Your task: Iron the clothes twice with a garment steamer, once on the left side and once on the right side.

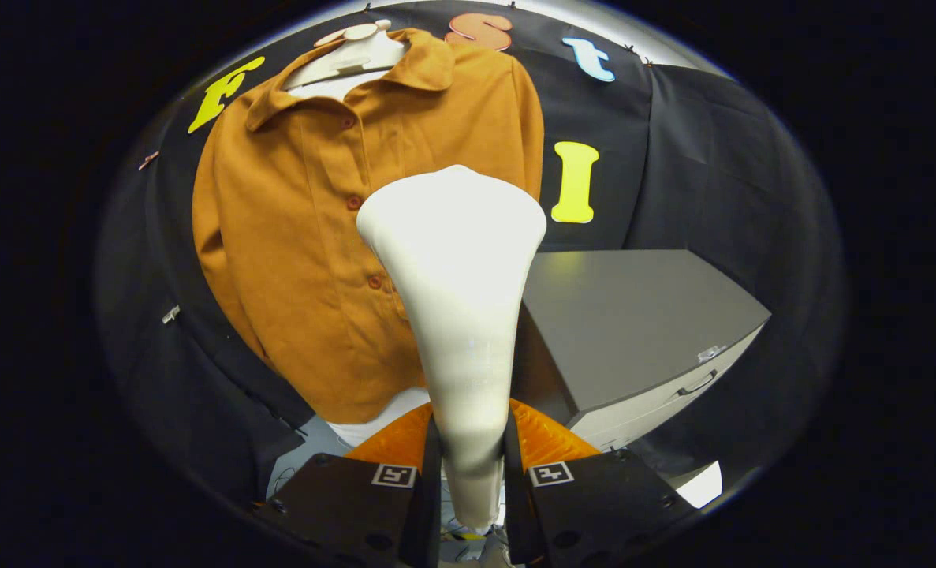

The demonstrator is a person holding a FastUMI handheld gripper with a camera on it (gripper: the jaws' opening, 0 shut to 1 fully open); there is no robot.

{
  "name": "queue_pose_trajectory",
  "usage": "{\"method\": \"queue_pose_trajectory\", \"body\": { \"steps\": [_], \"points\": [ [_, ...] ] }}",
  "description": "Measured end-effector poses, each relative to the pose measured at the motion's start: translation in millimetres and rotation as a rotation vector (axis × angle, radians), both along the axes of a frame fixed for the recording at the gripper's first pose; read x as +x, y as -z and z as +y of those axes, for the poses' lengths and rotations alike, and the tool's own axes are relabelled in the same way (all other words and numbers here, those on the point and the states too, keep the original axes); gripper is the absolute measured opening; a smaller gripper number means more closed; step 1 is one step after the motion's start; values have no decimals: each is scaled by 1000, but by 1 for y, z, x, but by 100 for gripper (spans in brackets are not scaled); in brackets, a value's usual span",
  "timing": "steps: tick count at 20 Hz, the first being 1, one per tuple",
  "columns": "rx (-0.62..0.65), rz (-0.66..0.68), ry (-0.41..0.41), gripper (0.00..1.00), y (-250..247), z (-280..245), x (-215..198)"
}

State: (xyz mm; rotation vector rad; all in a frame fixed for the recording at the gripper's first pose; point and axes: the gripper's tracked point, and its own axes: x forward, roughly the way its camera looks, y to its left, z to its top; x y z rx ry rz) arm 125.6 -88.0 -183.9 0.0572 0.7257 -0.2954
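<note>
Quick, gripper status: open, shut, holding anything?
Gripper: shut on the white flared-head garment steamer, both fingers pressing its handle.

My jaws are clamped on the white garment steamer point(456, 315). The orange shirt point(318, 237) hangs on a pale mannequin point(357, 55). Beside it stands a grey drawer cabinet point(633, 315), its top bare.

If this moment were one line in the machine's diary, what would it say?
gripper: shut on garment steamer | steamer head: raised before brown shirt, contact unclear | shirt: on mannequin | grey cabinet: beside shirt
</note>
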Motion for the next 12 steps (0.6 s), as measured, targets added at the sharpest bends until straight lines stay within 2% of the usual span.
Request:
{"method": "queue_pose_trajectory", "body": {
  "steps": [7,12],
  "points": [
    [-14,-144,4,37,-64,-27,1],
    [-20,-230,-24,37,-99,-36,-1]
  ]
}}
